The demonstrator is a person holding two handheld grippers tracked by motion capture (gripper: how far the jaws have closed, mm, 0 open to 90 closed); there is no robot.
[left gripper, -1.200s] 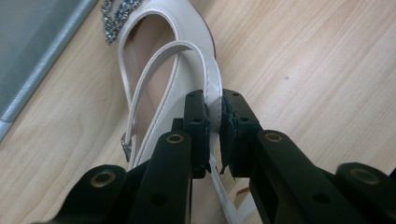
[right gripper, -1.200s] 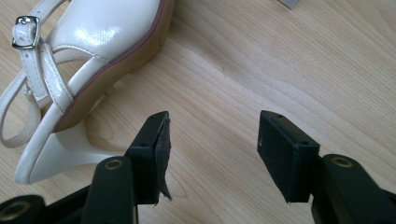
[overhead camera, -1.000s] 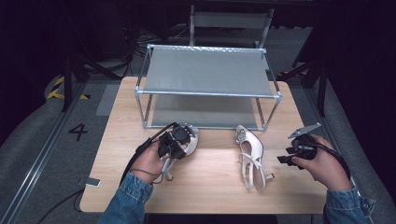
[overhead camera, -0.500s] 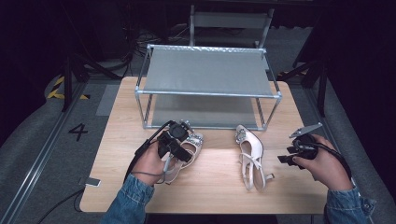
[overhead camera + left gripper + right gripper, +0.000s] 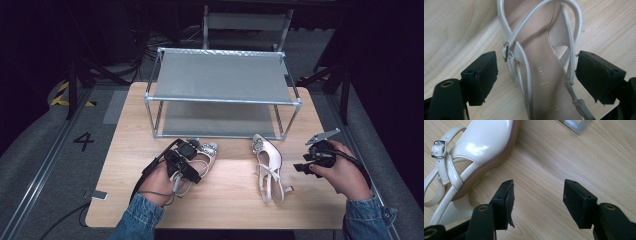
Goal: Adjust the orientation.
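On the tabletop (image 5: 235, 200), in front of a 2-tier metal shoe rack (image 5: 222, 95), lie 2 cream slingback shoes. The left shoe (image 5: 200, 160) rests near the rack's lower front rail, its jewelled toe toward the rack. The right shoe (image 5: 269, 167) lies well apart from it, toe also toward the rack, heel toward the person.

The left gripper (image 5: 536, 77) straddles the left shoe's heel section. Its jaws have just been opening and now stand released, 1 pad on either side of the straps with clear gaps, the shoe lying flat between them. The right gripper (image 5: 537, 200) hovers just beside the right shoe's heel, jaws parted over bare wood, grasping nothing.

Judgement: the step in hand appears to be the set-down of the left shoe before the rack; the release looks complete. The next move calls for the left gripper to back off without snagging the thin straps. The right gripper must then shift toward the right shoe and close on a firm part, such as the heel or sole edge, not a loose strap.
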